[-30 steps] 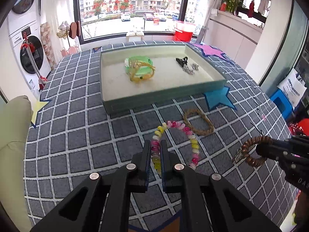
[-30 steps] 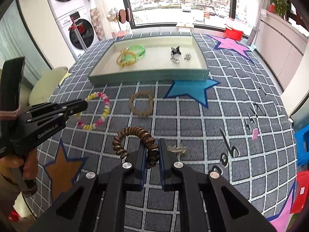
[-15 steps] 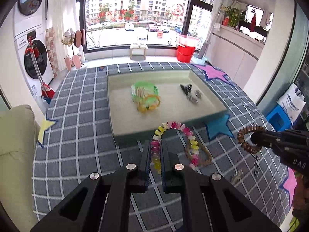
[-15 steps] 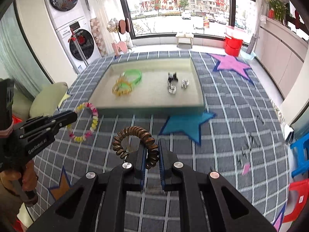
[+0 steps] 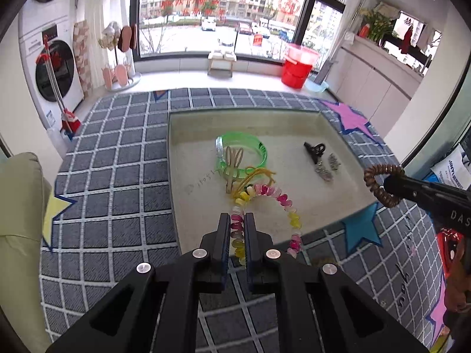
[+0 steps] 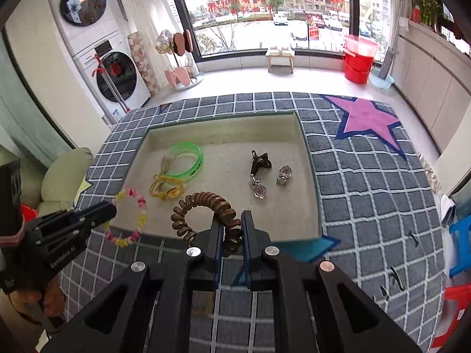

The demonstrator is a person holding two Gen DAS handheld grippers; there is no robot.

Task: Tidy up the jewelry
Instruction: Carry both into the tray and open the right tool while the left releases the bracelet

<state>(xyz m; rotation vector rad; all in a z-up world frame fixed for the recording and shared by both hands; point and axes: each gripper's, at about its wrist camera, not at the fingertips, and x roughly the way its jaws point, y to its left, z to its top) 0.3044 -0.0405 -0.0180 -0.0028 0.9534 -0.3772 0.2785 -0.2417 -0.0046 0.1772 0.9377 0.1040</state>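
My left gripper (image 5: 237, 220) is shut on a pink-and-yellow bead bracelet (image 5: 282, 200), which hangs over the near edge of the shallow beige tray (image 5: 188, 158). My right gripper (image 6: 231, 220) is shut on a brown spiral hair tie (image 6: 203, 203), held above the tray's (image 6: 309, 158) near edge. Inside the tray lie a green bangle (image 5: 244, 154), yellow cord loops (image 5: 256, 176), a black clip (image 5: 314, 150) and clear crystal pieces (image 5: 326, 167). The right gripper (image 5: 388, 186) also shows at the right of the left wrist view, the left gripper (image 6: 110, 206) at the left of the right wrist view.
The tray rests on a grey checked rug (image 5: 117, 182) with coloured stars. A pale green cushion (image 5: 17, 206) lies at the left. A washing machine (image 6: 114, 79), a red bucket (image 6: 357, 58) and a small stool (image 6: 279, 56) stand beyond the rug by the window.
Both grippers have lifted their pieces off the rug and carried them forward to the tray's near edge. A woven brown ring left on the rug has passed out of view.
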